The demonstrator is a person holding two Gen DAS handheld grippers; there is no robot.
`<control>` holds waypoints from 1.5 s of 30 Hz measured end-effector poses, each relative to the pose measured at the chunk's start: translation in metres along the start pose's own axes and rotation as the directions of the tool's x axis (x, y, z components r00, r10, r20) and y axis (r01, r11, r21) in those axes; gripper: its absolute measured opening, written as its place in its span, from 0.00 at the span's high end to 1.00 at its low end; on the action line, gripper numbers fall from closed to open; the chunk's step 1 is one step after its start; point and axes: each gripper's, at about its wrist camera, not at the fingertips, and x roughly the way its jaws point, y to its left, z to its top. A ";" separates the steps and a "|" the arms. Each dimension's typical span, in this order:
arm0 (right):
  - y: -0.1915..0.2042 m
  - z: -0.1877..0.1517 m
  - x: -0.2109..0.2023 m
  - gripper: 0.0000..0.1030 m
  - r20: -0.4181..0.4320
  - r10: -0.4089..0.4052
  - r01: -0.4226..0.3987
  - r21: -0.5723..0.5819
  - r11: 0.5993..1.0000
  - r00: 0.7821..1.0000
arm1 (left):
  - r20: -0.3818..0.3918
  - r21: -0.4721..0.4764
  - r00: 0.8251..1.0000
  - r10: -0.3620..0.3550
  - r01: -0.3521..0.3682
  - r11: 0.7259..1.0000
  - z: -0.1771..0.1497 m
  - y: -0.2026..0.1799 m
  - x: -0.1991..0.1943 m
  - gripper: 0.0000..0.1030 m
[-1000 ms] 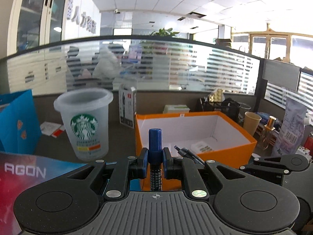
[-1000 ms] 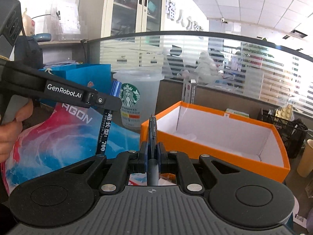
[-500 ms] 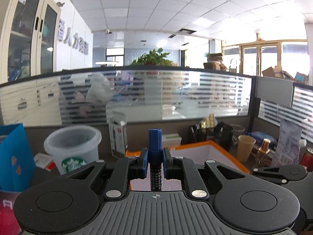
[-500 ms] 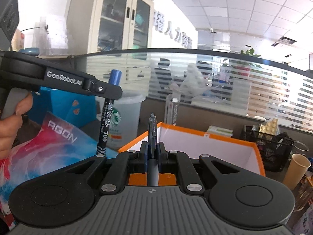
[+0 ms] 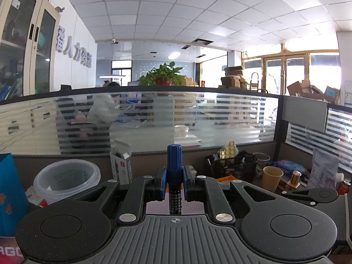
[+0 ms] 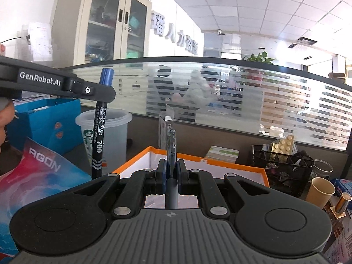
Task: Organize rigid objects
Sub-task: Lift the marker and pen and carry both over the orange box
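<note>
Left gripper (image 5: 174, 183): jaws closed on a blue-capped marker (image 5: 174, 160), held upright, cap above the pads, black printed barrel below. The same marker shows in the right wrist view, hanging well above the bench.

Right gripper (image 6: 171, 176): jaws closed on a dark pen (image 6: 171, 145), upright, clip end up, grey barrel below the pads.

Orange box (image 6: 233, 169): white inside, open-topped, just beyond the right gripper on the bench; only a sliver shows past the left gripper.

Translucent plastic cup (image 5: 66, 176): green logo, standing upright left of the box.

Blue paper bag (image 6: 46, 121): behind the cup, far left.

Paper cup (image 5: 272, 178): tan, upright, right of the box.

Black wire basket (image 6: 283, 167): beside the paper cup, holding mixed items.

Striped glass partition (image 5: 198, 114): along the bench's far edge.
</note>
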 end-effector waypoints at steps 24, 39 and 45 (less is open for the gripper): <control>-0.032 0.001 0.075 0.91 -0.103 -0.024 0.026 0.022 0.999 0.994 | -0.145 -0.045 0.989 -0.018 0.012 0.999 -0.016 0.018 0.086 0.88; -0.040 -0.025 0.122 0.91 -0.264 0.039 -0.016 0.090 0.996 0.964 | -0.277 -0.086 0.958 -0.071 0.049 0.995 -0.047 0.032 0.125 0.87; -0.035 -0.032 0.138 0.91 -0.335 0.029 -0.007 0.067 0.998 0.942 | -0.357 -0.104 0.930 -0.089 0.055 0.993 -0.063 0.035 0.147 0.87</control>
